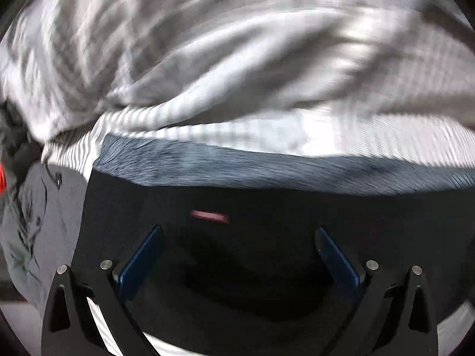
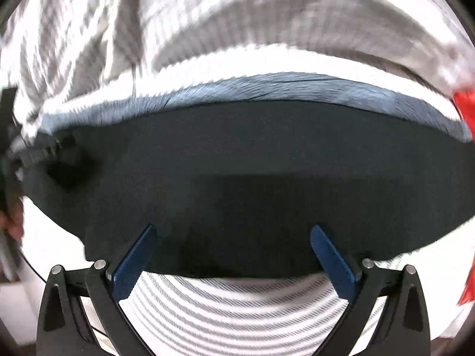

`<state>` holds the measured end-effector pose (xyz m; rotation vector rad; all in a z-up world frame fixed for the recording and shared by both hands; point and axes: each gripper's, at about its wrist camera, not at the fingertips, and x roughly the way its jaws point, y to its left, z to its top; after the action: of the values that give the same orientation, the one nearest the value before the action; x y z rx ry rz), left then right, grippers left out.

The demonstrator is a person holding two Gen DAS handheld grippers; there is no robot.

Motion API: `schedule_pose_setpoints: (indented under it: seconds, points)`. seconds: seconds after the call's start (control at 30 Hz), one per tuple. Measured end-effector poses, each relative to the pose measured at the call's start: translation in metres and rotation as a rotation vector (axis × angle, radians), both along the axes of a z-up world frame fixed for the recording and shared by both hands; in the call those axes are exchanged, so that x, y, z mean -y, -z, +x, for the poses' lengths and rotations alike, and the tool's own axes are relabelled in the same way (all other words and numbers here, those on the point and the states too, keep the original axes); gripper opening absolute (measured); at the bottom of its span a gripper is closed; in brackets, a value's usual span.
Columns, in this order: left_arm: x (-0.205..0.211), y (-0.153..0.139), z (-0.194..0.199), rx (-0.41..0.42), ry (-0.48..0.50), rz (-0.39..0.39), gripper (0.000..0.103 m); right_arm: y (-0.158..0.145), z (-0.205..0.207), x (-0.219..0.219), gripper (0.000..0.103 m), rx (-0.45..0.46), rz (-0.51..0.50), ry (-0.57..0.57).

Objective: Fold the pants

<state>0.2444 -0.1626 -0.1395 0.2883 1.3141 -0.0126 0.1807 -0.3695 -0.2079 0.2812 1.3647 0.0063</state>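
Note:
Dark, nearly black pants (image 1: 237, 261) fill the lower half of the left wrist view, with a small red label (image 1: 210, 216) on them. My left gripper (image 1: 239, 237) is open, its blue fingers (image 1: 142, 259) spread just over the dark cloth. In the right wrist view the same dark pants (image 2: 252, 178) lie folded across the middle, their near edge between my fingers. My right gripper (image 2: 233, 234) is open, its fingers (image 2: 135, 262) wide apart at that edge. A blue denim garment (image 2: 282, 87) lies beyond the pants in both views (image 1: 267, 166).
A grey and white striped bedsheet (image 2: 231, 311), rumpled into folds (image 1: 207, 59), covers the surface. A light grey garment (image 1: 50, 225) lies at the left. Something red (image 2: 466, 109) sits at the right edge. Both views are motion-blurred.

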Motion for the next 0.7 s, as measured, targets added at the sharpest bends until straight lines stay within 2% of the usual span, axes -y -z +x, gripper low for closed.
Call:
schedule_pose_setpoints:
  seconds: [0.2, 0.4, 0.43, 0.5, 0.57, 0.7]
  points:
    - [0.086, -0.014, -0.034, -0.006, 0.148, -0.055, 0.102, -0.019, -0.033, 0.093, 0.102, 0.055, 0.147, 0.219]
    - [0.184, -0.020, -0.059, -0.017, 0.263, -0.119, 0.102, -0.025, -0.060, 0.173, 0.099, 0.086, 0.236, 0.382]
    - [0.199, -0.021, -0.062, -0.015, 0.276, -0.126, 0.102, -0.025, -0.067, 0.187, 0.095, 0.089, 0.249, 0.403]
    - [0.226, -0.021, -0.067, -0.016, 0.296, -0.140, 0.102, -0.025, -0.076, 0.205, 0.078, 0.093, 0.258, 0.426]
    - [0.246, -0.021, -0.067, -0.022, 0.308, -0.150, 0.102, -0.025, -0.082, 0.226, 0.047, 0.105, 0.266, 0.448]
    - [0.283, -0.018, -0.074, -0.017, 0.311, -0.146, 0.102, -0.026, -0.063, 0.273, 0.045, 0.158, 0.255, 0.511]
